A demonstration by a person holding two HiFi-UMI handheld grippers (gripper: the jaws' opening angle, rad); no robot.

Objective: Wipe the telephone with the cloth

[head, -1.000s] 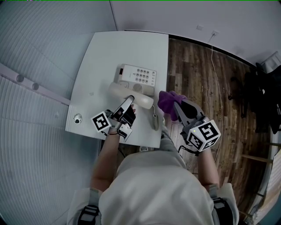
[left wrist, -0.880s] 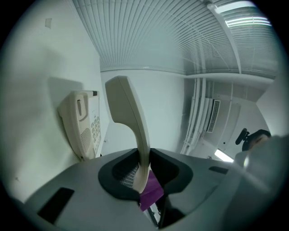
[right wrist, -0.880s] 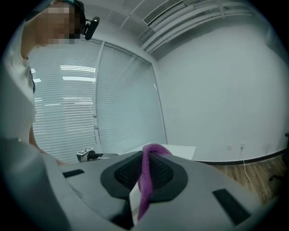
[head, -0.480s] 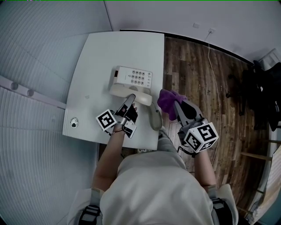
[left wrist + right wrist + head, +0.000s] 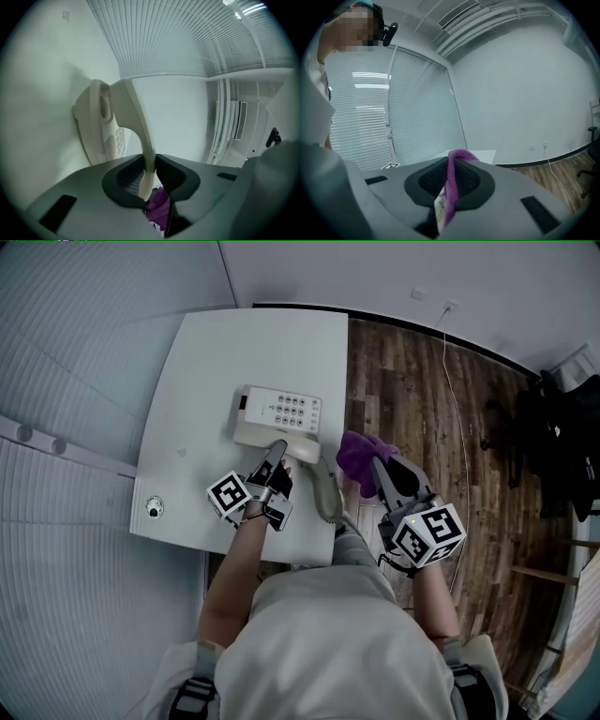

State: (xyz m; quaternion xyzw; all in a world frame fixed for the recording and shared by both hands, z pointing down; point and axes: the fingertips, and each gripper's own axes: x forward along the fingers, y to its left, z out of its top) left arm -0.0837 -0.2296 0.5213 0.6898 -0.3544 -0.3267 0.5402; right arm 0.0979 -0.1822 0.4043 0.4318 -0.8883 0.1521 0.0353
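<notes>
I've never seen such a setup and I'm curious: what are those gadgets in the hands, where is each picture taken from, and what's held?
No robot here: a person holds a two-jaw gripper in each hand. The head view looks down from a camera on the person's head; the other two cameras ride on the grippers, looking along their jaws. On the white table sits a telephone base with a coiled cord. The left gripper is shut on the handset; the right gripper is shut on a purple cloth.
</notes>
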